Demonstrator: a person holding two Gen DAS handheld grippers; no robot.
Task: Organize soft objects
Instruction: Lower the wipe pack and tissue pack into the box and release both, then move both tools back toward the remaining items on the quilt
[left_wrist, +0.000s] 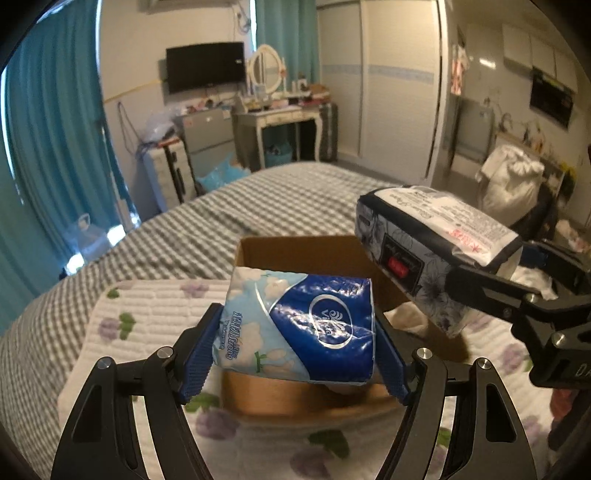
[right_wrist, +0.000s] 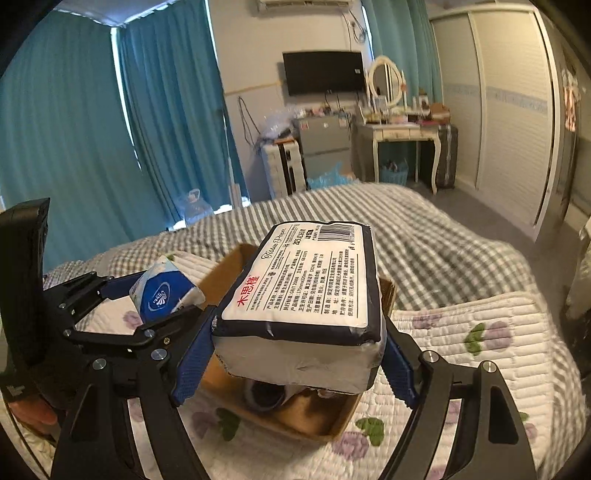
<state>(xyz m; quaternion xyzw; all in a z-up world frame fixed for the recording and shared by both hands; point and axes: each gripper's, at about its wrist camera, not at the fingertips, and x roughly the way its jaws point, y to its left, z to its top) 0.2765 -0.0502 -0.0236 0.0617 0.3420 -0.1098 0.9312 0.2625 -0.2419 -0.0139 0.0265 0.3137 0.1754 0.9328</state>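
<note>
My left gripper (left_wrist: 295, 350) is shut on a blue and white tissue pack (left_wrist: 306, 325) and holds it above the near side of an open cardboard box (left_wrist: 295, 247). My right gripper (right_wrist: 291, 354) is shut on a larger navy-edged tissue pack (right_wrist: 306, 284) with a white printed label, also held above the box (right_wrist: 388, 295). In the left wrist view the navy pack (left_wrist: 436, 236) hangs over the box's right side in the right gripper (left_wrist: 491, 277). In the right wrist view the blue pack (right_wrist: 162, 291) sits to the left in the left gripper (right_wrist: 147, 299). Some soft items lie inside the box, mostly hidden.
The box stands on a white quilted floral mat (left_wrist: 147, 314) on a grey checked bed (left_wrist: 258, 206). Teal curtains (right_wrist: 74, 129), a TV (right_wrist: 323, 72), a dressing table (right_wrist: 402, 129) and wardrobe doors (right_wrist: 509, 110) line the room beyond.
</note>
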